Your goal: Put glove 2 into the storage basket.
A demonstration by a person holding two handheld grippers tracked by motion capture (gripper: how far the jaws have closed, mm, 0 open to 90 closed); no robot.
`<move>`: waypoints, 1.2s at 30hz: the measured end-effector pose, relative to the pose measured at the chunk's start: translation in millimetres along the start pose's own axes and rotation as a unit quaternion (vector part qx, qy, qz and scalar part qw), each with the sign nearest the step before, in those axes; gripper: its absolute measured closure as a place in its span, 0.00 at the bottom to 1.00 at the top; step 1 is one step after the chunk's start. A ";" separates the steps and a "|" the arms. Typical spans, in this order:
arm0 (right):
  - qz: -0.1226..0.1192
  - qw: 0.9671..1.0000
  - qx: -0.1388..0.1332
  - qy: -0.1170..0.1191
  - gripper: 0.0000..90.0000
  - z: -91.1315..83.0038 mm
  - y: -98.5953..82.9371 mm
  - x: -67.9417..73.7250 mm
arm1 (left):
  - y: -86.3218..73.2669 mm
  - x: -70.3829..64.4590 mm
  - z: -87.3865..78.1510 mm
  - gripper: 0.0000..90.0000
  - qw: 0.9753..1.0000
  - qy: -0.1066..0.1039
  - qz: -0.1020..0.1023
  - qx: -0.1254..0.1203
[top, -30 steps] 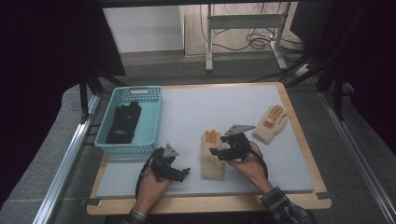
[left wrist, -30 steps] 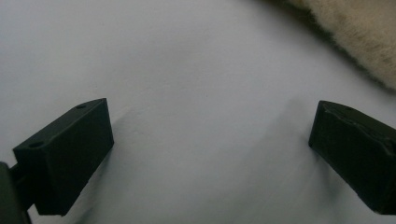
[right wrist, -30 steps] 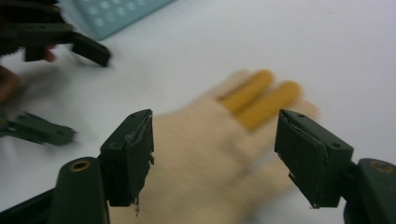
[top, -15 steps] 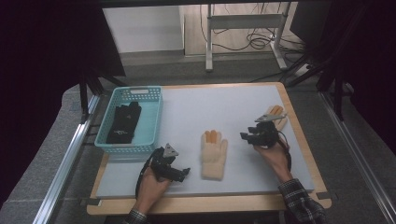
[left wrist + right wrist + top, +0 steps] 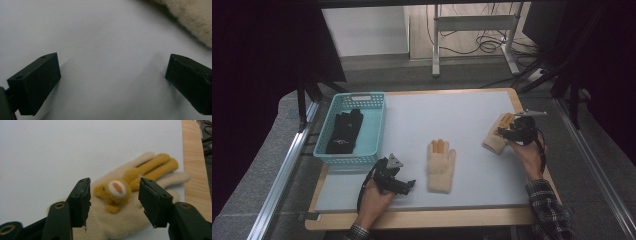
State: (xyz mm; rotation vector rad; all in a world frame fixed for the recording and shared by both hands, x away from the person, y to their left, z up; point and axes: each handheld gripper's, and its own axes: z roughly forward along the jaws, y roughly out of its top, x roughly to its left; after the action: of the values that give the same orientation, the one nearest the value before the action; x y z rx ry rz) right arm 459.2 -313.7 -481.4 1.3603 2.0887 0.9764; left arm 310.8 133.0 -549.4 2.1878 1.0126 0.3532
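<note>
Near table's right edge: your R gripper (image 5: 113, 203) over cream glove (image 5: 130, 202), jaws spread, straddling its bear patch (image 5: 113, 190), nothing pinched. No writing legible. Wood rim (image 5: 196, 170) just beyond glove fingertips; open mat twd centre. Your L gripper (image 5: 112, 82) spread on bare mat, 2nd glove (image 5: 440, 165) just beside. Basket (image 5: 374, 132) far left.

A wooden table (image 5: 512, 216) with a pale grey mat (image 5: 452, 120) carries a teal basket (image 5: 374, 131) at the far left, one cream glove (image 5: 440, 165) lying flat near the middle, and another cream glove (image 5: 495, 140) by the right edge.
</note>
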 end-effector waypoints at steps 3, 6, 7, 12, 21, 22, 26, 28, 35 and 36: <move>0.005 1.000 0.002 -0.003 0.42 8.3 -4.3 -2.8 | 0.0 0.0 0.0 0.00 1.000 0.000 0.000 0.000; 0.005 1.000 0.006 -0.008 0.38 20.0 -8.2 -0.8 | 0.0 0.0 0.0 0.00 1.000 0.000 0.000 0.000; 0.005 1.000 0.008 -0.009 0.38 22.8 -8.8 -0.2 | 0.0 0.0 0.0 0.00 1.000 0.000 0.000 0.000; -0.009 0.999 0.023 -0.040 0.41 41.2 -11.2 4.0 | -0.1 0.0 0.0 0.00 1.000 0.000 0.000 0.000; -0.020 0.999 0.019 -0.024 0.65 32.8 -11.6 3.5 | -0.1 0.0 0.0 0.00 1.000 0.000 0.000 0.000; -0.017 1.000 0.014 -0.020 0.65 30.5 -11.5 3.4 | -0.1 0.0 0.0 0.00 1.000 0.000 0.000 0.000; -0.023 1.000 0.000 -0.005 0.65 17.7 -9.3 7.2 | -0.1 -0.3 0.2 0.00 1.000 0.000 -0.001 -0.002; -0.033 0.999 -0.006 0.002 0.65 10.8 -8.2 12.3 | -0.1 -0.2 0.2 0.00 1.000 0.000 -0.001 -0.001; -0.062 0.996 -0.027 0.050 0.65 -15.4 -4.0 39.6 | -0.1 -0.2 0.1 0.00 1.000 0.000 -0.001 -0.001; -0.068 0.996 -0.030 0.057 0.65 -18.9 -3.4 44.7 | -0.1 -0.2 0.1 0.00 1.000 0.000 -0.001 -0.001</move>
State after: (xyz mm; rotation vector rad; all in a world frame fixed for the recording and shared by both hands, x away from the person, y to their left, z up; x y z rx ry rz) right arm 425.8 -279.6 -471.8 1.1420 2.1851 1.0728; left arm 310.7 132.8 -549.5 2.1853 1.0136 0.3543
